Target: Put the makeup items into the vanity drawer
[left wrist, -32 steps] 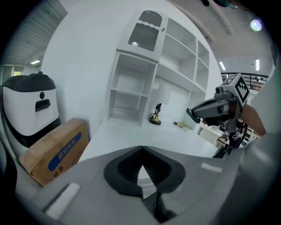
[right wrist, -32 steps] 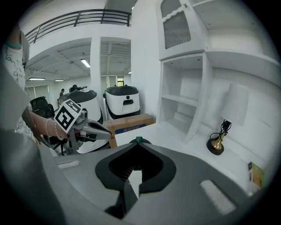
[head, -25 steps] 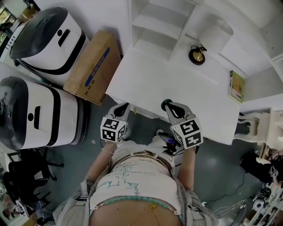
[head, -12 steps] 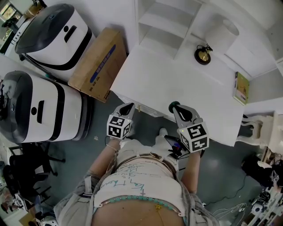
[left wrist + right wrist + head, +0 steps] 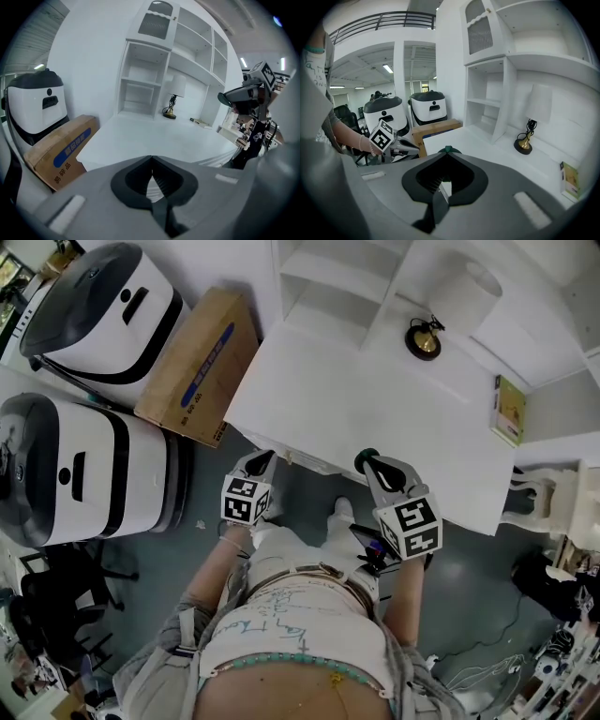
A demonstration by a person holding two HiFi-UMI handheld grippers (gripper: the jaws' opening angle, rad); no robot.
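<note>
Left tool (image 5: 263, 459), shut tight on nothing, has dipped a bit at the front edge of the white tabletop (image 5: 375, 399). My guess is it's going for the drawer, which I can't see open yet. Right tool (image 5: 373, 463) has barely shifted and is clamped on a small dark green thing (image 5: 366, 457) at that same edge. The tabletop's bare except for a gold lamp (image 5: 424, 340) and a booklet (image 5: 506, 411). There's a cardboard box (image 5: 192, 367) and two white machines (image 5: 94, 306) alongside.

White vanity (image 5: 375, 409), brown box (image 5: 192, 367) with blue stripe, dark green item (image 5: 364, 457)
</note>
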